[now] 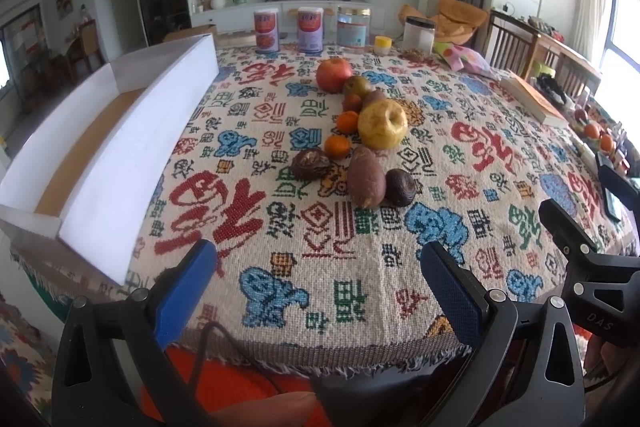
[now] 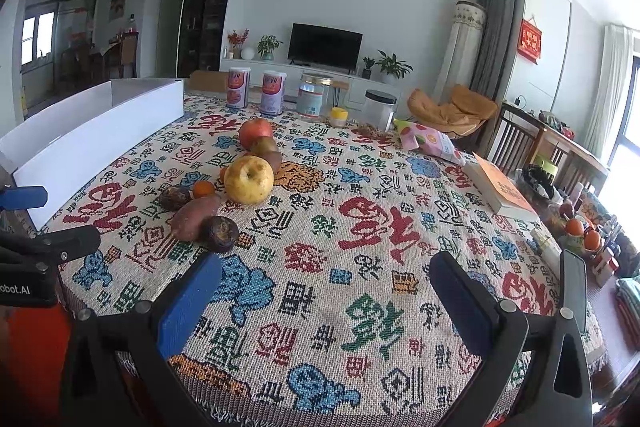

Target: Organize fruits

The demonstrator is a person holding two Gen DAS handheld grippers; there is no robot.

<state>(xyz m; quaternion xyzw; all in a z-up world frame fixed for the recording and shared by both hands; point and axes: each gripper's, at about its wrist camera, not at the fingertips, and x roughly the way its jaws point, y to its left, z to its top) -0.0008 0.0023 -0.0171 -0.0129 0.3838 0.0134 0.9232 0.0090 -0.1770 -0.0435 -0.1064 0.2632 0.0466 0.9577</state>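
A row of fruit lies mid-table on the patterned cloth: a red apple (image 1: 334, 74), a big yellow apple (image 1: 382, 124), small oranges (image 1: 337, 146), a brown sweet potato (image 1: 366, 177) and two dark wrinkled passion fruits (image 1: 400, 187). The same pile shows in the right wrist view, with the yellow apple (image 2: 248, 179) and the sweet potato (image 2: 194, 211). My left gripper (image 1: 320, 263) stands open near the table's front edge, nothing between its blue pads. My right gripper (image 2: 326, 279) is also open and holds nothing. A white cardboard box (image 1: 120, 163) stands open at the left.
Cans and jars (image 1: 308, 29) line the far edge. A snack bag (image 2: 430, 143) and an orange book (image 2: 502, 189) lie at the right. Wooden chairs (image 2: 516, 143) and a side table with more fruit (image 2: 582, 231) stand beyond the right edge.
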